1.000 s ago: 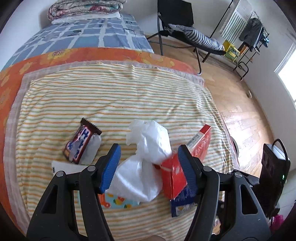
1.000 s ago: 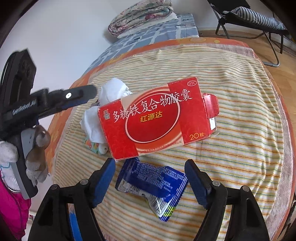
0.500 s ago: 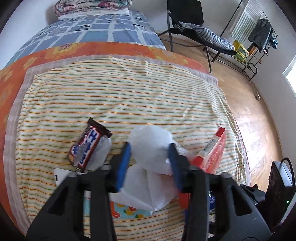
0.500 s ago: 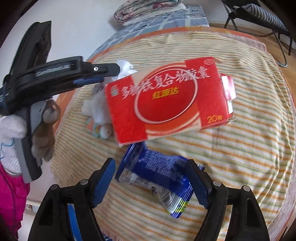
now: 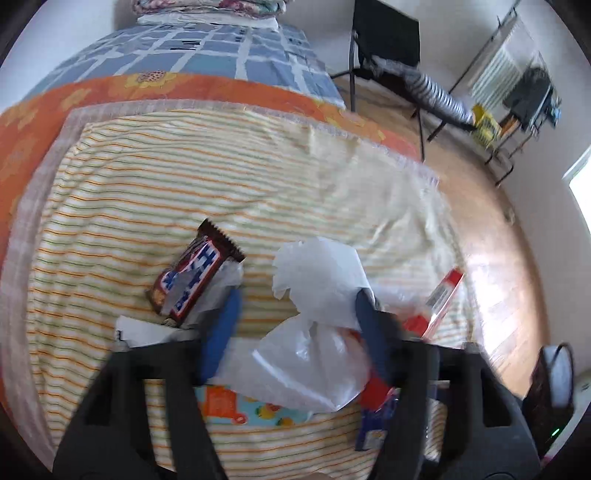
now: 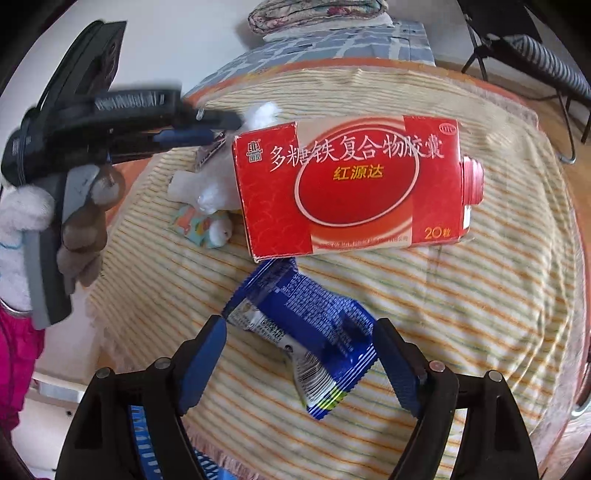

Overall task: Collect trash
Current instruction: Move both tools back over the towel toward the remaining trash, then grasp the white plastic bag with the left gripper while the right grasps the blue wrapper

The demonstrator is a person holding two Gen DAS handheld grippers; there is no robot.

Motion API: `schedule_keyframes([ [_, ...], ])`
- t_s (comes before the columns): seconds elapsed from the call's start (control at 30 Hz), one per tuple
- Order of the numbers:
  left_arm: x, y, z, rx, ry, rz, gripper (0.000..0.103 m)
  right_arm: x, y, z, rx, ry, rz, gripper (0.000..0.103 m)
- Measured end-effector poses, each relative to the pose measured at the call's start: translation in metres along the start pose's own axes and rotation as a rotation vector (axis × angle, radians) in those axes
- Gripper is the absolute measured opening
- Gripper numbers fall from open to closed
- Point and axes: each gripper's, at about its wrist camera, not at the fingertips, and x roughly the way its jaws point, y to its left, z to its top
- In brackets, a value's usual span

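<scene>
Trash lies on a striped cloth (image 5: 147, 192) on a bed. My left gripper (image 5: 295, 314) is open, its blue fingers on either side of a crumpled white plastic bag (image 5: 314, 332). A brown candy bar wrapper (image 5: 195, 273) lies left of it, and a red medicine box (image 5: 439, 299) to its right. In the right wrist view, my right gripper (image 6: 299, 354) is open and straddles a blue snack wrapper (image 6: 310, 325) on the cloth. The red medicine box (image 6: 351, 188) lies just beyond it. The left gripper (image 6: 192, 122) shows over the white bag (image 6: 214, 184).
A colourful printed wrapper (image 5: 236, 406) lies under the bag. Folded quilts (image 5: 207, 7) sit at the bed's far end. A black chair (image 5: 388, 40) and a clothes rack (image 5: 524, 92) stand on the wooden floor (image 5: 491, 229) to the right.
My left gripper closed in around the white bag half a second ago and has now opened wider again. The right gripper has come closer over the blue wrapper.
</scene>
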Motion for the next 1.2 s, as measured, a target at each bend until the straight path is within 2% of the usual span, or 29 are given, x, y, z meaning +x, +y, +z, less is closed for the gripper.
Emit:
schedule_keyframes([
  [0.1,0.006,-0.008,0.003,0.022,0.010,0.002,0.068,0.002,0.004,0.003,-0.033,-0.008,-0.022,0.089],
  [0.23,0.019,-0.015,0.005,0.020,0.046,0.007,0.067,0.011,0.014,0.005,-0.072,0.001,-0.048,0.089],
  [0.27,0.022,-0.016,0.004,0.018,0.056,0.016,0.063,0.013,0.016,0.006,-0.081,0.003,-0.061,0.089],
  [0.3,0.025,-0.017,0.004,0.018,0.067,0.017,0.050,0.015,0.018,0.006,-0.090,0.005,-0.071,0.089],
  [0.33,0.028,-0.018,0.002,0.018,0.081,0.021,0.043,0.017,0.020,0.006,-0.100,0.008,-0.080,0.089],
  [0.37,0.029,-0.019,0.001,0.020,0.082,0.023,0.043,0.018,0.022,0.006,-0.112,0.011,-0.089,0.089],
  [0.43,0.025,-0.021,-0.001,0.036,0.064,0.031,0.035,0.019,0.027,0.004,-0.134,0.014,-0.103,0.089],
  [0.53,0.019,-0.022,-0.002,0.052,0.050,0.050,0.033,0.018,0.031,0.004,-0.150,0.029,-0.101,0.088],
  [0.63,0.008,-0.018,-0.001,0.052,0.027,0.055,0.032,0.016,0.033,0.001,-0.162,0.044,-0.080,0.078],
  [0.7,0.003,-0.015,0.002,0.052,0.014,0.058,0.032,0.016,0.033,0.000,-0.160,0.061,-0.084,0.067],
  [0.83,-0.012,-0.007,0.004,0.029,-0.008,0.045,0.032,0.014,0.033,-0.003,-0.165,0.081,-0.078,0.059],
  [0.87,-0.018,-0.004,0.004,0.024,-0.018,0.043,0.032,0.012,0.035,-0.006,-0.169,0.085,-0.085,0.050],
  [0.9,-0.021,-0.002,0.004,0.020,-0.024,0.040,0.032,0.012,0.036,-0.007,-0.170,0.089,-0.100,0.045],
  [1.2,-0.060,0.009,-0.004,0.042,-0.081,0.051,0.031,0.000,0.036,-0.010,-0.089,0.067,-0.090,0.034],
])
